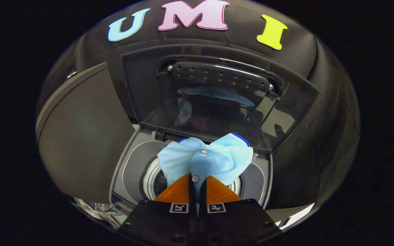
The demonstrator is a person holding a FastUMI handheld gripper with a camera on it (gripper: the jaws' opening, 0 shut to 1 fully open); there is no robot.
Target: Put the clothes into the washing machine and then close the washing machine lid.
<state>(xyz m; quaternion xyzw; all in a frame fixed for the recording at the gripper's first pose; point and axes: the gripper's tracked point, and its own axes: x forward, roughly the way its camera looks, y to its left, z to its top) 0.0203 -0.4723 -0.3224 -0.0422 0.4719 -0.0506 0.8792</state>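
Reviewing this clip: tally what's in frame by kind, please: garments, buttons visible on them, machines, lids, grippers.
Garments: 1, light blue shirt, pinched between the gripper fingers above the drum
Buttons on it: 2
Washing machines: 1
Lids: 1, raised open
Grippers: 1, shut on the shirt
Total: 6

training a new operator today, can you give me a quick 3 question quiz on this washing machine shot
1. True or false: the washing machine lid is closed.
2. What is the gripper holding? A) a towel B) a light blue shirt C) nothing
3. Fill in: the shirt hangs over the machine's open ____.

Key:
1. False. The lid stands raised behind the opening.
2. B. Both fingers are closed on the buttoned shirt fabric.
3. Drum. The shirt is above it, not yet dropped inside.
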